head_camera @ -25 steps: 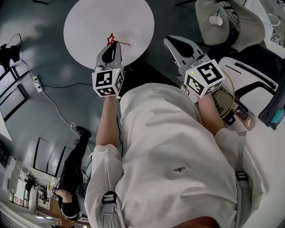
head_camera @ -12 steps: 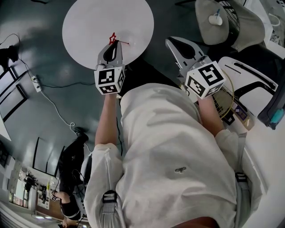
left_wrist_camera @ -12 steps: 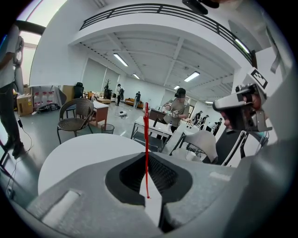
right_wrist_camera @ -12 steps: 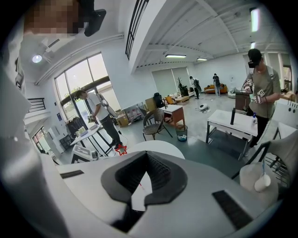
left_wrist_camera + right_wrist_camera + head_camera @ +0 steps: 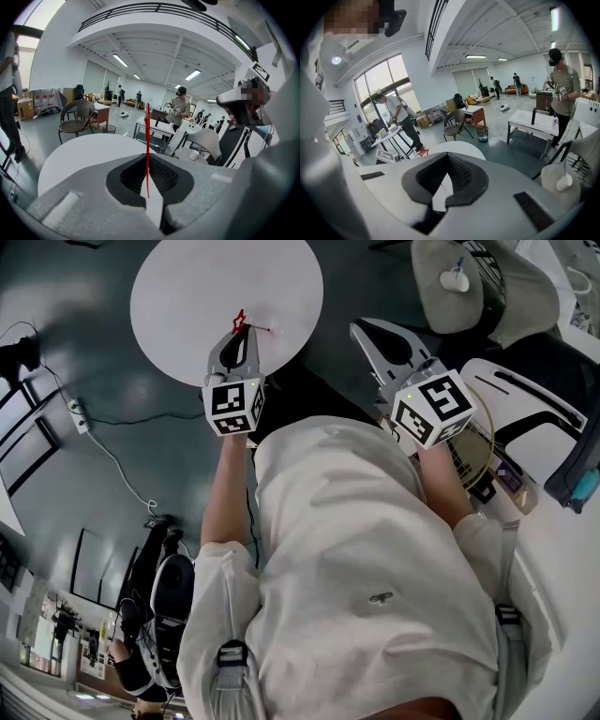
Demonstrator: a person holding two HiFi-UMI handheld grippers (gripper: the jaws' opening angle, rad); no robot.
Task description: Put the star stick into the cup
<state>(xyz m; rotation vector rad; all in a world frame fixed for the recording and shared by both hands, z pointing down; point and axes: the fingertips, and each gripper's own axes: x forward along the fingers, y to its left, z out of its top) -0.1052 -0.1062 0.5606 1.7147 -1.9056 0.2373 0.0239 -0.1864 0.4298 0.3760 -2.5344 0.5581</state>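
We find no legible text, number or brand in any view. The cube on the left gripper and the cube on the right gripper bear only square marker patterns; the shirt emblem is too small to read.

The star stick is red against the white round table. The grey left gripper and grey right gripper bear black-and-white square markers. The floor is dark grey-green.

A round white table stands on a dark grey floor, ceiling strip lights glowing overhead.
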